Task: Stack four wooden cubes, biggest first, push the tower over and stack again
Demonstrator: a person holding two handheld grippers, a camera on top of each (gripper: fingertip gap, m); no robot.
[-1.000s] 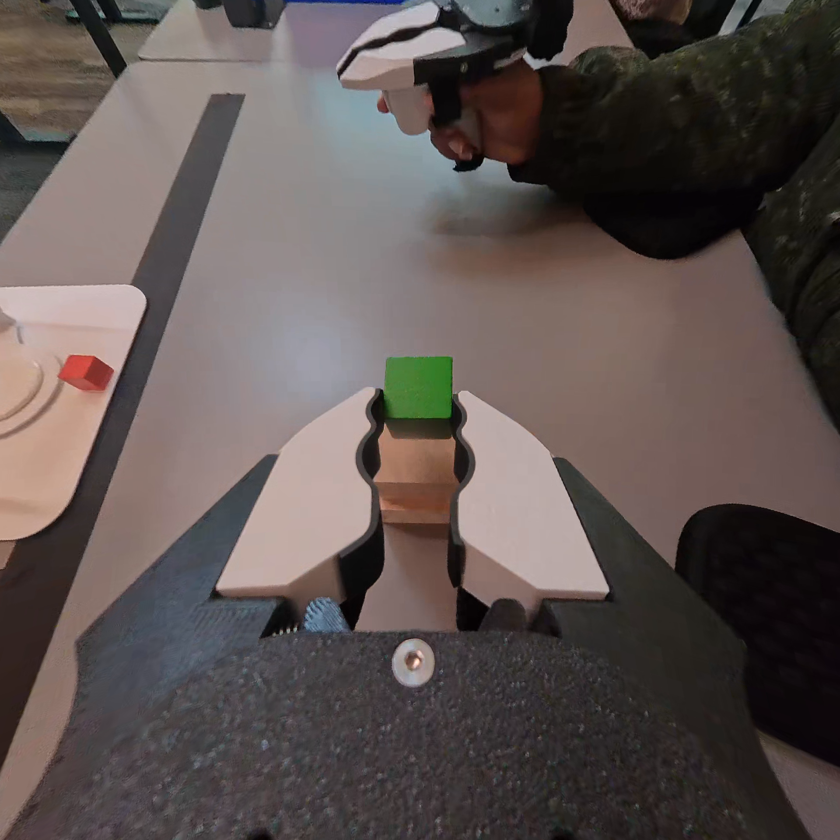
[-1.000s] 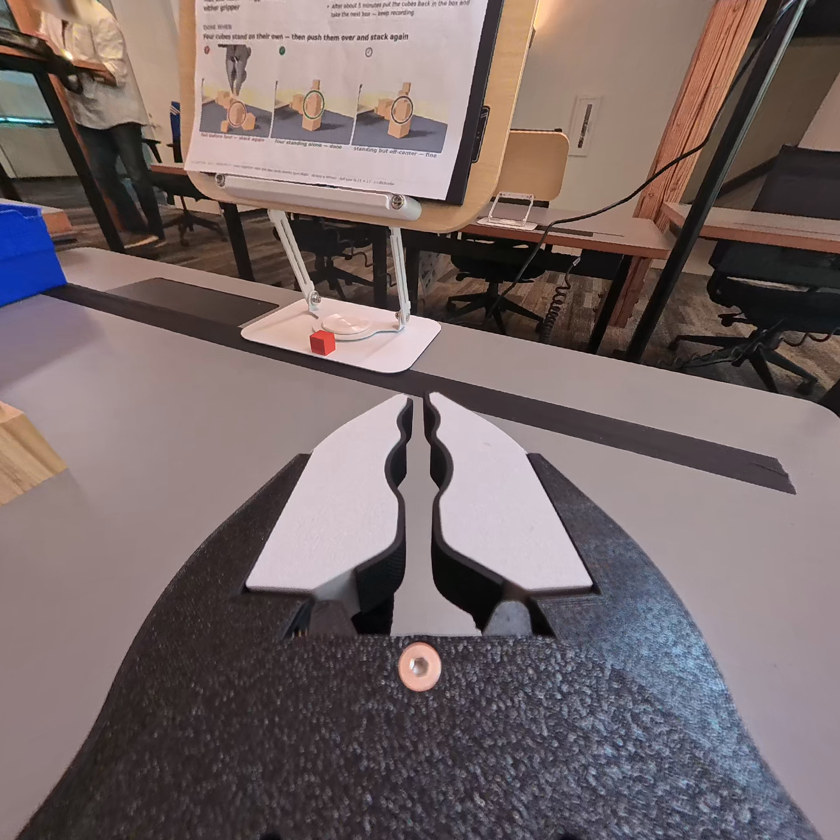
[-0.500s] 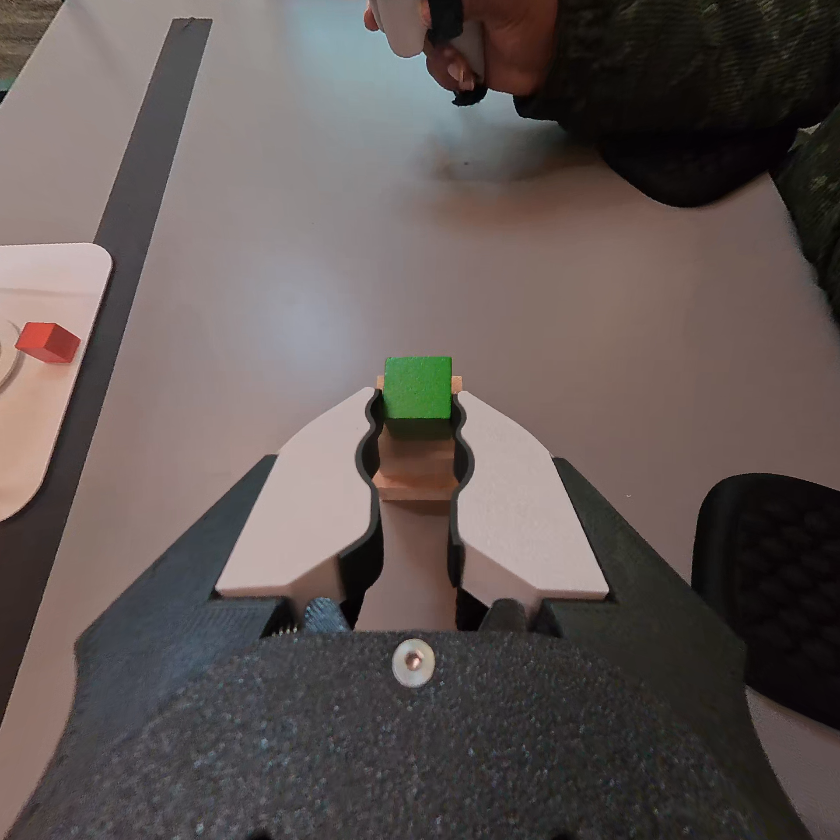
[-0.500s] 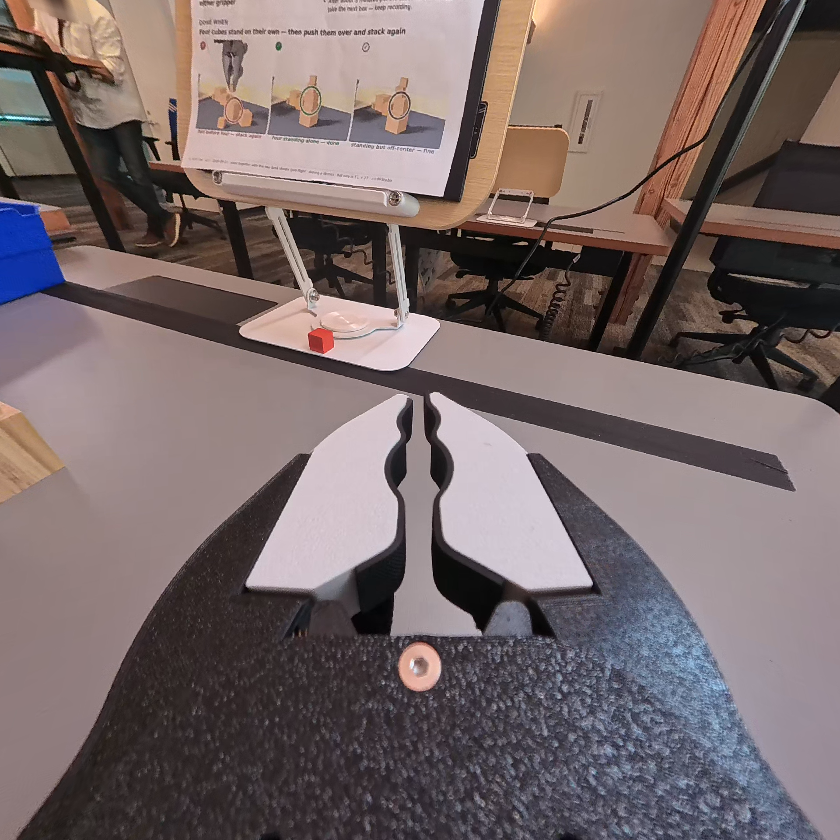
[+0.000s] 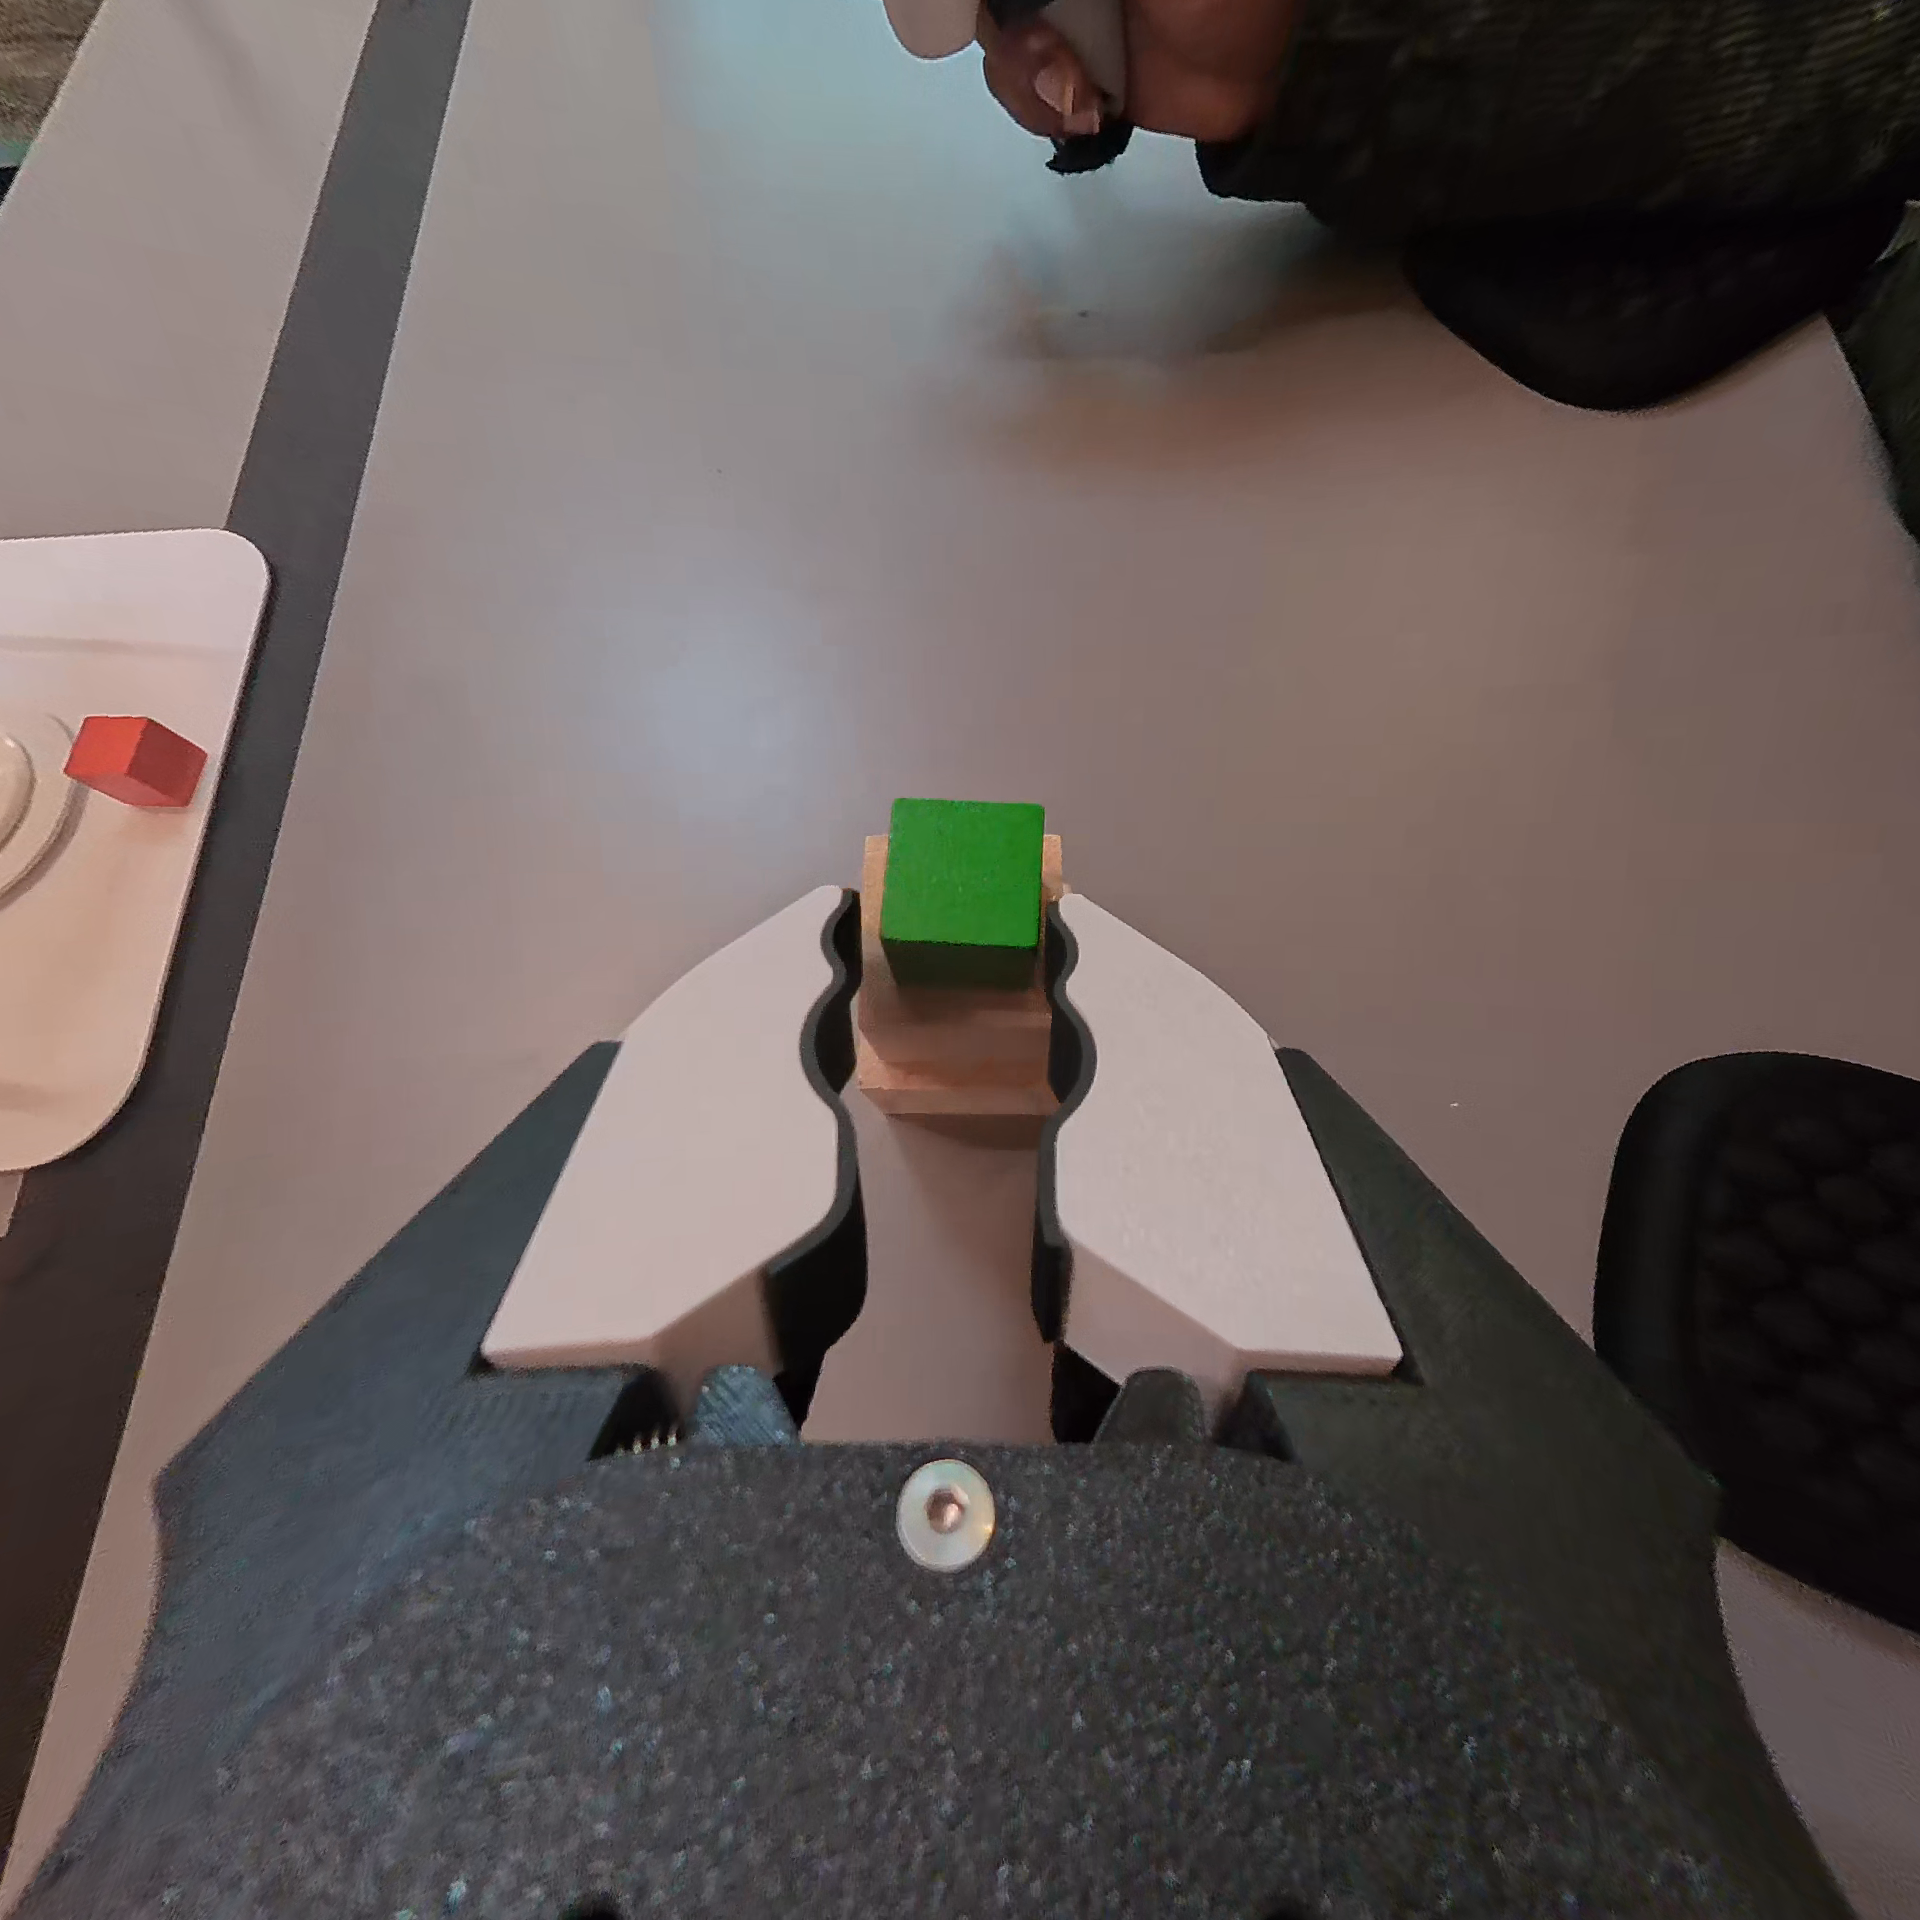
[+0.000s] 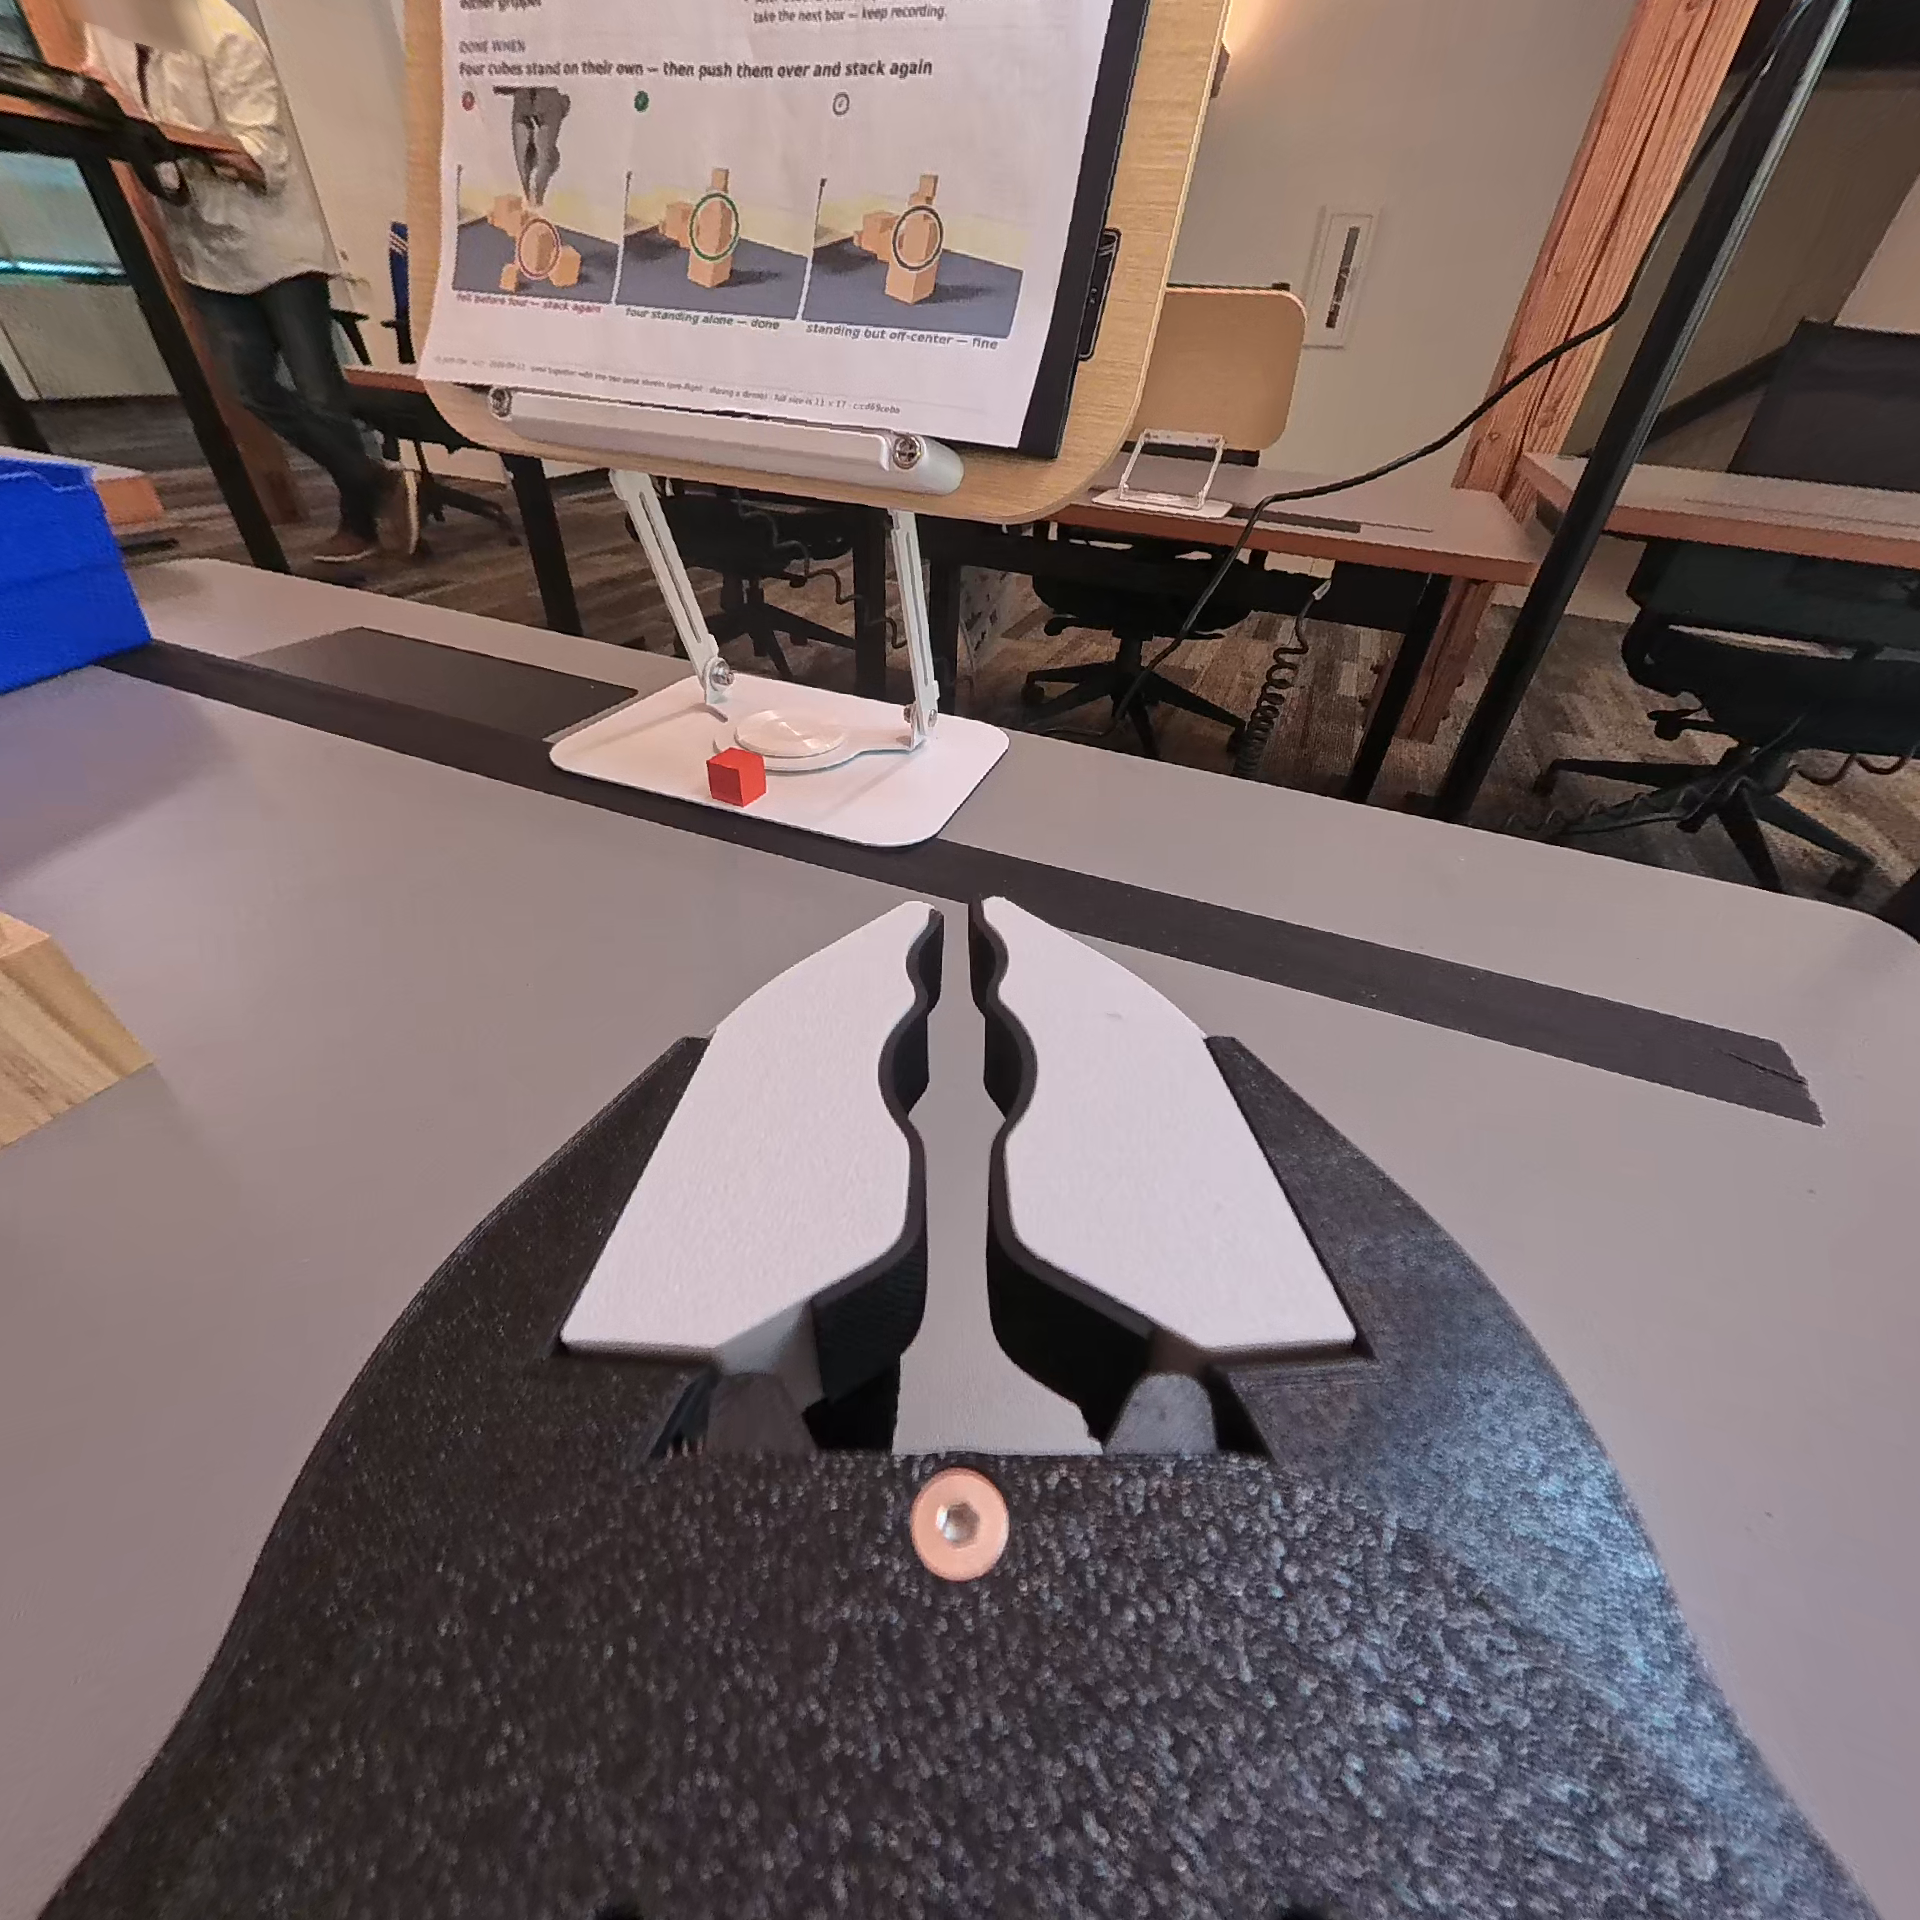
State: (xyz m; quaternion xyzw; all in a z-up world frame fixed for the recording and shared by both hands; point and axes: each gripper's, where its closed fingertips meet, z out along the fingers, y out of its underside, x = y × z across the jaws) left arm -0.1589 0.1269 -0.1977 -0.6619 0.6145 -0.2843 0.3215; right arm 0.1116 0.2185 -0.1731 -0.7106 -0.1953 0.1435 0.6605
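Observation:
In the left wrist view a green cube [image 5: 961, 883] sits on top of a stack of plain wooden blocks [image 5: 951, 1060] on the grey table [image 5: 727, 468]. My left gripper [image 5: 956, 914] straddles the cube. A thin gap shows between each pad and the cube's sides, so the gripper is open and grips nothing. My right gripper [image 6: 956, 914] hovers over the table with its fingertips almost together and nothing between them. A red cube [image 6: 736, 777] lies on the white base of a document stand [image 6: 914, 790]; it also shows in the left wrist view [image 5: 135, 761].
A black tape strip [image 6: 1351, 987] crosses the table. A wooden block [image 6: 52, 1029] and a blue bin [image 6: 52, 571] are at the left. A person's hand and dark sleeve [image 5: 1455, 125] rest on the table. A black chair [image 5: 1766, 1299] is at the table's edge. Some 30 cm of space lies between my two pairs of fingers. The wooden block [image 6: 52, 1029] lies some 7 cm from my left tips, 25 cm from my right tips.
My left gripper's jaws have spread slightly and let go of the green cube, which now rests on the wooden stack. The right gripper has barely moved and stays shut.

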